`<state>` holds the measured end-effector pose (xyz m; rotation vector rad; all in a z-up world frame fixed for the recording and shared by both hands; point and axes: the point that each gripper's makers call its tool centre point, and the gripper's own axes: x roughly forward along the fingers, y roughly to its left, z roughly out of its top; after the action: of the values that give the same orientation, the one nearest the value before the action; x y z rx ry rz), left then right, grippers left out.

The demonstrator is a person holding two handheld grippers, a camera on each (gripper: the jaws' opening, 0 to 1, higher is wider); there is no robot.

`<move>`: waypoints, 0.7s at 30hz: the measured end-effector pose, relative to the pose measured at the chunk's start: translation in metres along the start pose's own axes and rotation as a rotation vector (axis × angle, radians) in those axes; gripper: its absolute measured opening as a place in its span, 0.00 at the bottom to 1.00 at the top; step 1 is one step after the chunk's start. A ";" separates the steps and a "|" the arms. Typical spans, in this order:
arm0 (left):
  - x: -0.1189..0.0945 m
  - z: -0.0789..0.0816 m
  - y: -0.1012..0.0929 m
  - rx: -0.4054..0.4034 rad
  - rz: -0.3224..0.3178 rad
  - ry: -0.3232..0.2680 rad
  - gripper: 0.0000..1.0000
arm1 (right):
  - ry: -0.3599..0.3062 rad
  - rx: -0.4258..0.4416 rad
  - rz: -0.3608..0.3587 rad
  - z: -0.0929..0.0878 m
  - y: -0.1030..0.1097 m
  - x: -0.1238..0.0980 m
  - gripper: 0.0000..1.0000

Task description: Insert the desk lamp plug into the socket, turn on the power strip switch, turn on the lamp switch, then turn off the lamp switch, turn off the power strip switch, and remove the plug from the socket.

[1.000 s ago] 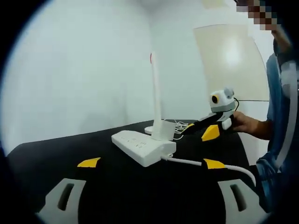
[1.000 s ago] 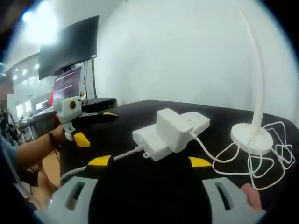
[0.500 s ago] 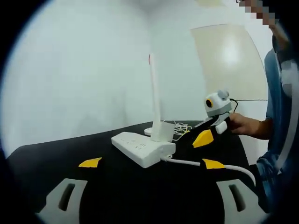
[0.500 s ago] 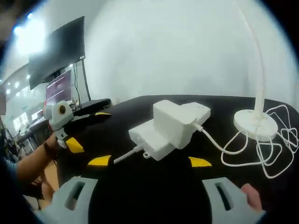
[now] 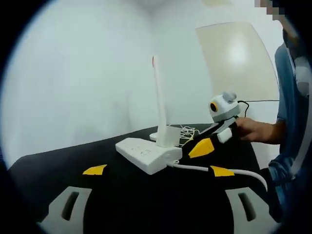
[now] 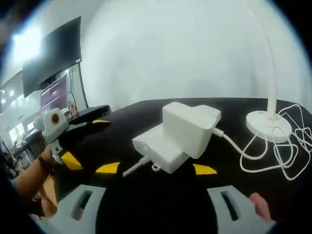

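Now, with my right gripper (image 6: 155, 169) spread open before the plug adapter (image 6: 187, 127) seated in the power strip (image 6: 158, 151), I should square both jaws around its sides.

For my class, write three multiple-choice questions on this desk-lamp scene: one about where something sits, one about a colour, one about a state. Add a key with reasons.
1. Where does the lamp base stand?
A. on the black table
B. on the power strip
C. on the floor

2. What colour is the power strip?
A. black
B. white
C. yellow

3. What state is the plug adapter in?
A. held in a gripper
B. seated on the strip
C. lying loose beside the lamp

Key:
1 A: the base rests on the table.
2 B: its casing is white.
3 B: the adapter sits on the strip's top, with both grippers open and apart from it.
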<state>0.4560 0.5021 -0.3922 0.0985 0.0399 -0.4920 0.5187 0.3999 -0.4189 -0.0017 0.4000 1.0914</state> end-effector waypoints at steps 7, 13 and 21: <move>0.000 0.002 -0.003 -0.001 -0.005 -0.010 0.79 | -0.008 0.019 -0.017 0.000 -0.003 0.006 0.54; 0.001 0.003 -0.010 0.001 -0.011 -0.009 0.80 | -0.019 0.061 -0.014 0.004 -0.004 0.013 0.54; 0.000 0.003 -0.012 0.006 -0.012 -0.005 0.79 | -0.065 0.111 -0.058 0.008 -0.009 0.019 0.50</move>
<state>0.4507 0.4915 -0.3906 0.1029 0.0342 -0.5043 0.5367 0.4140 -0.4195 0.1194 0.3993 1.0078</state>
